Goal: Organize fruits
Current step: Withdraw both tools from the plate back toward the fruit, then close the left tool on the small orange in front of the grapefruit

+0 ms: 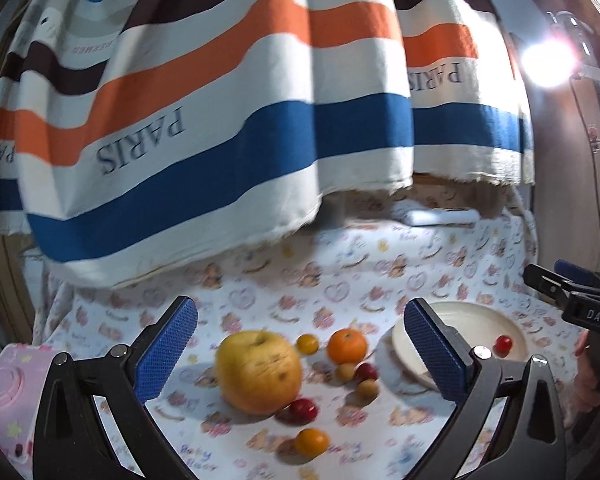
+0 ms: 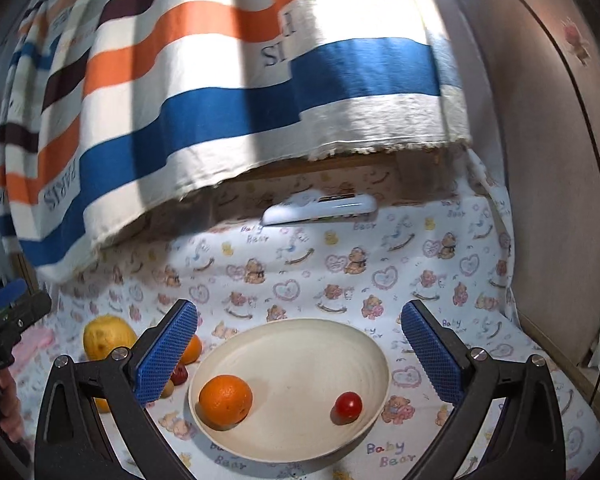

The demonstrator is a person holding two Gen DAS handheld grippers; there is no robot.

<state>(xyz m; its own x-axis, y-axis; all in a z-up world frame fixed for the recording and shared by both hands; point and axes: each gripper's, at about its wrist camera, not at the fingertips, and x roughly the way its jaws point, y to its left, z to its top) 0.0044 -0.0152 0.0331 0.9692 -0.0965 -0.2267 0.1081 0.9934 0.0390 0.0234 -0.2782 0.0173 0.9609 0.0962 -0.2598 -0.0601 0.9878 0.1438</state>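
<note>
Both pairs of jaws stand spread wide with nothing between their blue pads. The left gripper [image 1: 300, 354] hangs over a loose cluster of fruit on the bench: a large yellow apple [image 1: 259, 372] sits nearest the middle of its gap, an orange [image 1: 347, 345] lies just to its right, and small red and yellow cherry tomatoes [image 1: 302, 409] are scattered around and in front of them. The right gripper [image 2: 300, 354] hovers above a cream plate [image 2: 320, 448], which holds a second orange [image 2: 225, 399] on its left side and one red cherry tomato [image 2: 348, 406] on its right, the two well apart. The plate rests on a white cloth [image 2: 340, 264] printed with little bears that covers the bench. Behind it a striped blanket [image 1: 204, 112] in blue, orange and brown hangs down over the back. A pink case [image 1: 8, 396] lies at the left edge in the left wrist view.
</note>
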